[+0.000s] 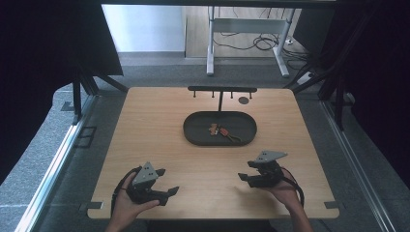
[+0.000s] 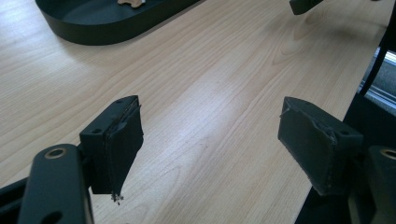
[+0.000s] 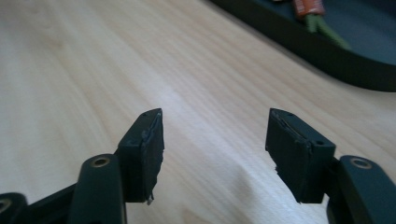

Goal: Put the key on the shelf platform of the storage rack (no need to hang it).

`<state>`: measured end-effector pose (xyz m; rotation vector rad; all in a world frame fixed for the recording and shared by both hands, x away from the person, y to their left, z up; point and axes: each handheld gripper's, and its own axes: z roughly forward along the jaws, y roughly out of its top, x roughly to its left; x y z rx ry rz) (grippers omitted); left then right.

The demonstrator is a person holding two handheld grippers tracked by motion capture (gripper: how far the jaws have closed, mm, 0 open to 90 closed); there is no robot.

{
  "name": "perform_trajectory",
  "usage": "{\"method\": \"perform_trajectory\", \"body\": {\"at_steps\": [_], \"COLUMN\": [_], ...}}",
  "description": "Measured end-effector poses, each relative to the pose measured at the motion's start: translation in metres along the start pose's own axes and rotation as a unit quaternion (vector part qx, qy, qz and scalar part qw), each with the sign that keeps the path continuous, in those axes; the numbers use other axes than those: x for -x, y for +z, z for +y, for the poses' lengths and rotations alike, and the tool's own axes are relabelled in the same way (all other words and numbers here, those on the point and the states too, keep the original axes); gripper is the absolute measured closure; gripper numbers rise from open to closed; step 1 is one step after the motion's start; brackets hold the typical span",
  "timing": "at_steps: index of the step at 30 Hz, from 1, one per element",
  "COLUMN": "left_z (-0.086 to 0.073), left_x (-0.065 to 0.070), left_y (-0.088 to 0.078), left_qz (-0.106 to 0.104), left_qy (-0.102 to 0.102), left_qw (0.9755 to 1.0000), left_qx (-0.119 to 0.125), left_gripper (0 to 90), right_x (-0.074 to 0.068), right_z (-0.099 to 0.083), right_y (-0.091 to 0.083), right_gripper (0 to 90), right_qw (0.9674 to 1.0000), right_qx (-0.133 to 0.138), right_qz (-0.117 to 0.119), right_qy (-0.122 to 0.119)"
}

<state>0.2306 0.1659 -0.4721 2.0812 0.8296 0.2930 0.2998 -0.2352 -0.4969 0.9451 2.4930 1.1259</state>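
A black oval tray lies on the middle of the wooden table. In it lie a small tan piece and a red tag with a green strap. My left gripper rests low over the table's front left, open, nothing between its jaws. My right gripper sits at the front right, also open and empty. In the left gripper view the pads stand wide apart over bare wood, the tray far ahead. The right gripper view shows the pads apart, with the tray's rim at upper right.
A black rack with short pegs stands behind the tray, and a dark round disc lies near it. Dark curtains flank the table. A white desk frame and cables are on the floor beyond.
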Motion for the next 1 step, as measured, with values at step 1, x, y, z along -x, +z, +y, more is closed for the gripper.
{"method": "perform_trajectory", "body": {"at_steps": [1], "left_z": [-0.0005], "left_x": [-0.0012], "left_y": [0.0002], "left_qz": [0.001], "left_qy": [-0.002], "left_qw": [1.0], "left_qx": [0.0], "left_gripper": [22.2], "right_x": [0.0006], "right_z": [-0.0027], "right_y": [0.0], "right_gripper": [35.0], "right_qw": [1.0], "right_qx": [0.007], "right_qz": [-0.005], "right_qy": [0.004]}}
